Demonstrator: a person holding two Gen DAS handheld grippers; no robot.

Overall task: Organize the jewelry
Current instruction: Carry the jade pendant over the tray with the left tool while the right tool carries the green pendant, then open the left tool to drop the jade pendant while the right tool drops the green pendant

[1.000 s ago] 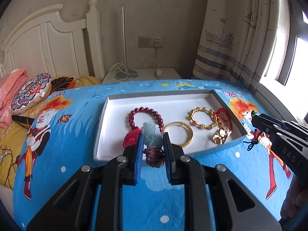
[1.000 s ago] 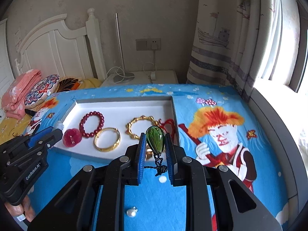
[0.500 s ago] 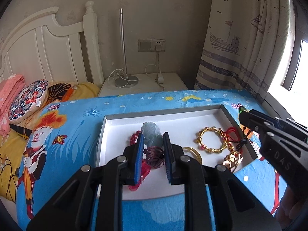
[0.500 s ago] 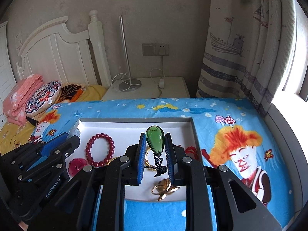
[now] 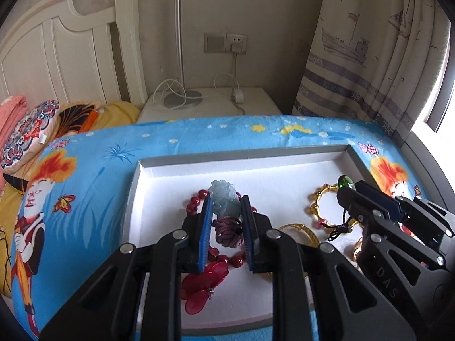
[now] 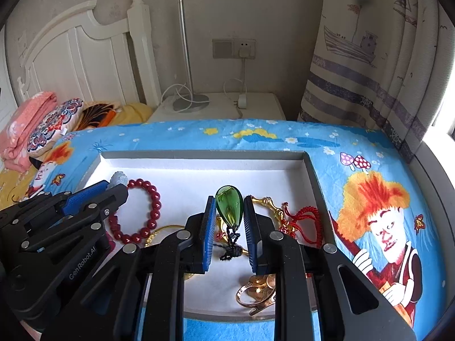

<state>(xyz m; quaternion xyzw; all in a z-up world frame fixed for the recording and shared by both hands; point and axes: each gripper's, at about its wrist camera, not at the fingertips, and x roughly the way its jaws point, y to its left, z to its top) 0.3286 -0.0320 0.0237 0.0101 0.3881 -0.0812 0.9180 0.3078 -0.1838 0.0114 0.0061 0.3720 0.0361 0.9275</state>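
Both claws hover over the white tray (image 5: 284,153): left gripper (image 5: 226,213) pinching the pale jade pendant (image 5: 223,200), right gripper (image 6: 229,216) pinching the green teardrop pendant (image 6: 229,209). Next, probably, lower and release onto bare tray.

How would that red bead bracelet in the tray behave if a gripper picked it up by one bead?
The red bead bracelet is a loop of separate round beads, so it would probably sag and swing rather than hold its ring shape. The beads look glossy and might slip between flat pads. Lying on the white tray, it seems unlikely to roll.
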